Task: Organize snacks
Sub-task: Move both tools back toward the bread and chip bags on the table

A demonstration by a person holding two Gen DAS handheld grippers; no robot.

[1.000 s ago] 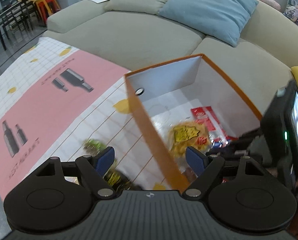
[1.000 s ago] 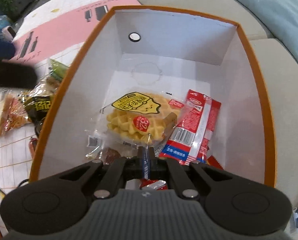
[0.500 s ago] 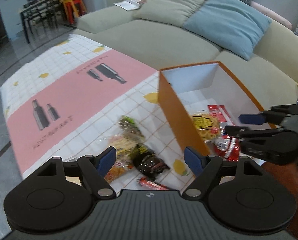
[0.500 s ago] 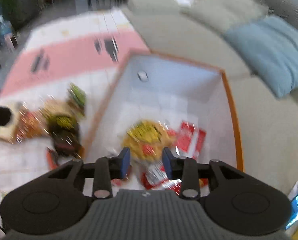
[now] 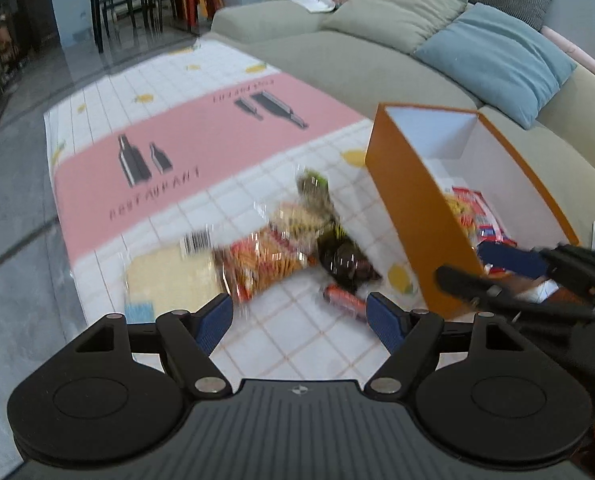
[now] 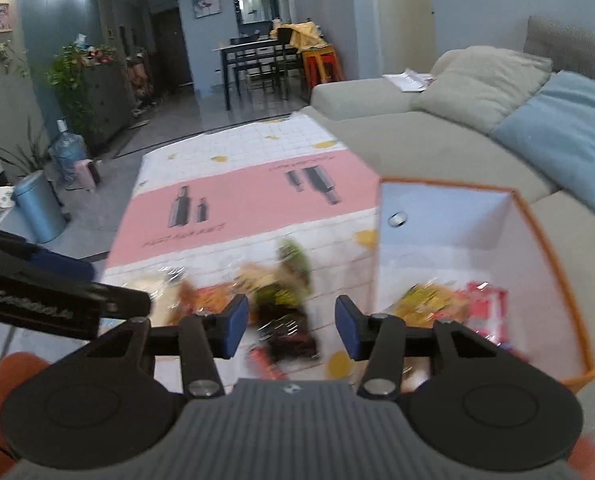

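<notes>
several snacks (image 5: pixel 273 256) wait outside the box (image 5: pixel 413 216); right gripper (image 6: pixel 292 326) has just been opening, empty, left gripper (image 5: pixel 299 320) wide: next pickup needs lowering.

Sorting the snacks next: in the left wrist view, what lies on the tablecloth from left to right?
Pale yellow packet → orange snack bag → dark wrapped snack → orange box.

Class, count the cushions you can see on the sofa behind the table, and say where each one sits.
2. A beige cushion leans against the sofa back towards its far end, and a blue cushion lies beside it, nearer the orange box. Others may be out of frame.
</notes>
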